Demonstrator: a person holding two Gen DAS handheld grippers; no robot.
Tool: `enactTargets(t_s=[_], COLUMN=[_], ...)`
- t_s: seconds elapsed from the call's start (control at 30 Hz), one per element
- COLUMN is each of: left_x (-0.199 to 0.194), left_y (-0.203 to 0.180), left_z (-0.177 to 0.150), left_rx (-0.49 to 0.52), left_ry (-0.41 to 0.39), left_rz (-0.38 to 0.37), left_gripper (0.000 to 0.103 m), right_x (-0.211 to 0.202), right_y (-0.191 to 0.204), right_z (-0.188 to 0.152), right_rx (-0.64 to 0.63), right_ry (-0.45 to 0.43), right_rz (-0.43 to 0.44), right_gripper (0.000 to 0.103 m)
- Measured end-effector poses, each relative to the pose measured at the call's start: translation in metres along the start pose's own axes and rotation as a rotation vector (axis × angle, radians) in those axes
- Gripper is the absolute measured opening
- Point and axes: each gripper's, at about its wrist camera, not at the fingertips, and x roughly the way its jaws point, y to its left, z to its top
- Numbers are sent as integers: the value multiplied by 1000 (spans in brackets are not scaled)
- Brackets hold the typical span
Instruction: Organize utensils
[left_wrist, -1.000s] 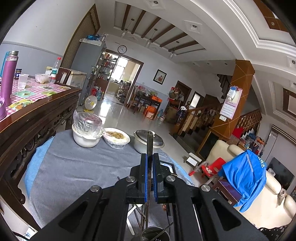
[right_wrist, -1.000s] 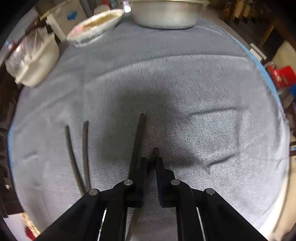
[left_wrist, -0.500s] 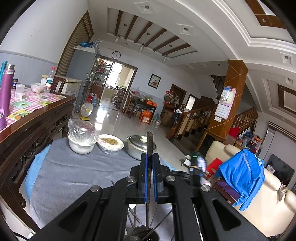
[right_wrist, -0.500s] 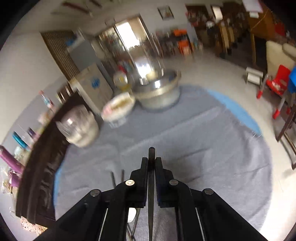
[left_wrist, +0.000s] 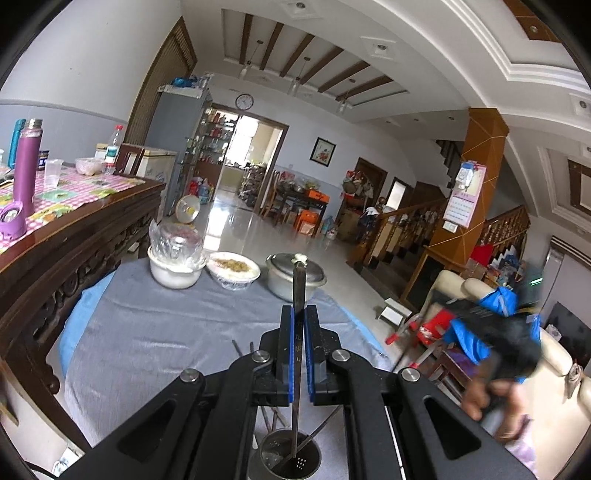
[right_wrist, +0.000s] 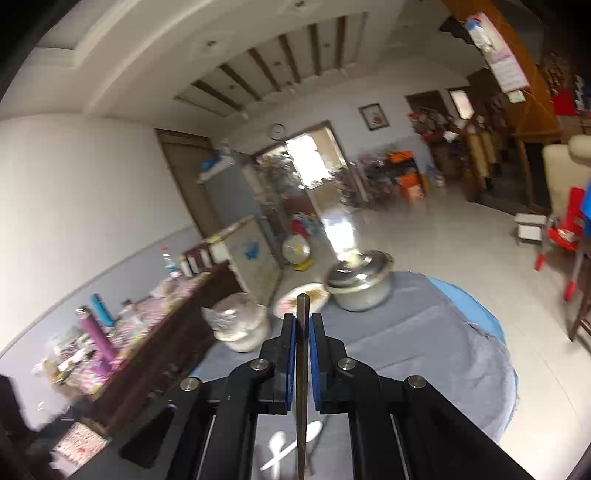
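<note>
L tongs (left_wrist: 298, 332) pinch a dark chopstick (left_wrist: 297, 291) upright, long axis straight up-down, lower end dipping into the perforated metal holder (left_wrist: 284, 459) at 6 o'clock right under them, so it's a straight drop. R tongs (right_wrist: 302, 334) also pinch a chopstick (right_wrist: 302, 406), vertical, white spoons (right_wrist: 291, 446) below; holder not visible in that view. Two loose sticks (left_wrist: 242, 347) lie on the bench (left_wrist: 155, 332) at 10 o'clock. Farther, 12 o'clock: bowls (left_wrist: 233, 268) & pot (left_wrist: 291, 277), well apart, not in the way.
</note>
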Motion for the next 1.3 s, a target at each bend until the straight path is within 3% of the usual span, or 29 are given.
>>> enactTargets(t_s=[0.23, 0.57, 0.7, 0.87, 1.0, 1.3], left_x=[7, 12, 14, 11, 5, 20], left_y=[-1, 4, 5, 5, 11, 39], left_z=[-13, -23, -25, -21, -16, -20], left_rx=[1, 20, 8, 6, 4, -53], left_ry=[26, 98, 124, 114, 87, 135], left_rz=[45, 73, 58, 56, 81, 136], left_gripper=[5, 5, 5, 8, 20, 22], right_x=[-26, 20, 22, 15, 10, 25], right_y=[42, 67, 58, 41, 19, -38], right_z=[-14, -69, -74, -66, -61, -63], right_rx=[-65, -137, -132, -75, -8, 149], right_ry=[-85, 84, 113, 85, 60, 118], right_rz=[103, 109, 98, 88, 63, -13], right_gripper=[8, 8, 9, 12, 20, 23])
